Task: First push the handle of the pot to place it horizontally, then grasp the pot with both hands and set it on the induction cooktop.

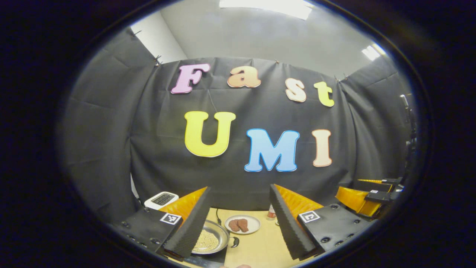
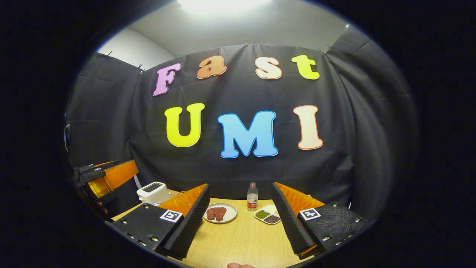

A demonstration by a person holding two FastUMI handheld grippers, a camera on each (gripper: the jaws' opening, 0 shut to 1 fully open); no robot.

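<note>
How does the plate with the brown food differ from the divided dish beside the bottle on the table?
The plate is round and undivided; the divided dish is squarish with compartments. The plate holds brown pieces; the dish holds separate green and dark fillings. The plate lies left of the bottle, the dish right of it. Both are pale and sit flat on the wooden table.

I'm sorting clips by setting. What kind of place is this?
Probably a mock kitchen staged in a recording booth: black cloth walls surround a light wooden table holding a white toaster, a round white plate of brown meat and a shallow metal pot of pale grains.
</note>
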